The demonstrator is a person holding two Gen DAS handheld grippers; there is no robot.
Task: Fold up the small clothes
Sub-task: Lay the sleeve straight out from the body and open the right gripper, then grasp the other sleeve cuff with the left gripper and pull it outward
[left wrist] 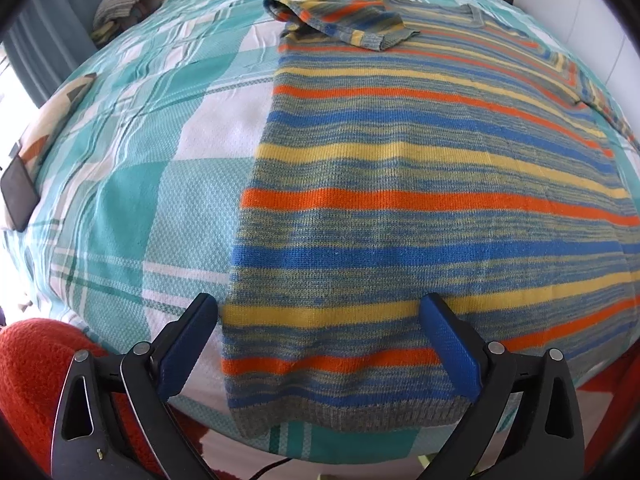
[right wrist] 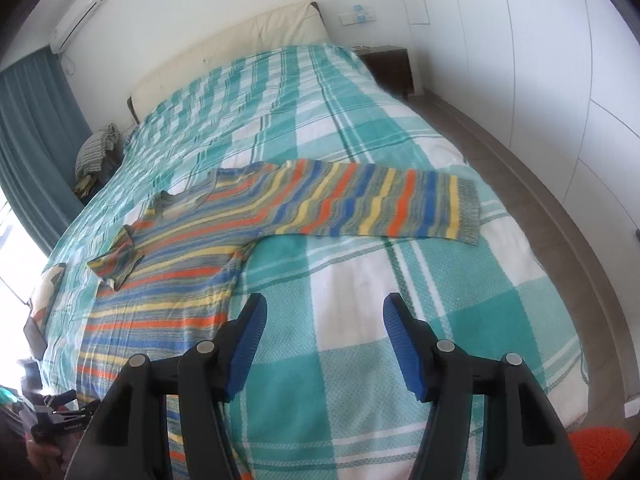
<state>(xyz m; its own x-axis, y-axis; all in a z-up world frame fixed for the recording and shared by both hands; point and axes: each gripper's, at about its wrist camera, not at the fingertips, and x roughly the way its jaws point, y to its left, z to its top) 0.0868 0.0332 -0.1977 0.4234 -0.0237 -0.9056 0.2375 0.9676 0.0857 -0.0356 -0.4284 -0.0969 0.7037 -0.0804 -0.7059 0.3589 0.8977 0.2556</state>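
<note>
Spread left tool (left wrist: 318,344) over sweater (left wrist: 420,184) hem, bedspread (left wrist: 132,200) beside.

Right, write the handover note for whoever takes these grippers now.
Left gripper: open, holding nothing, over the sweater's bottom hem.
Right gripper: open, holding nothing, above the bedspread beside the sweater.
Sweater lies flat on the bed. One sleeve is already folded across the chest; the other sleeve is stretched out sideways.
Left: fold that sleeve in, then the body.
</note>
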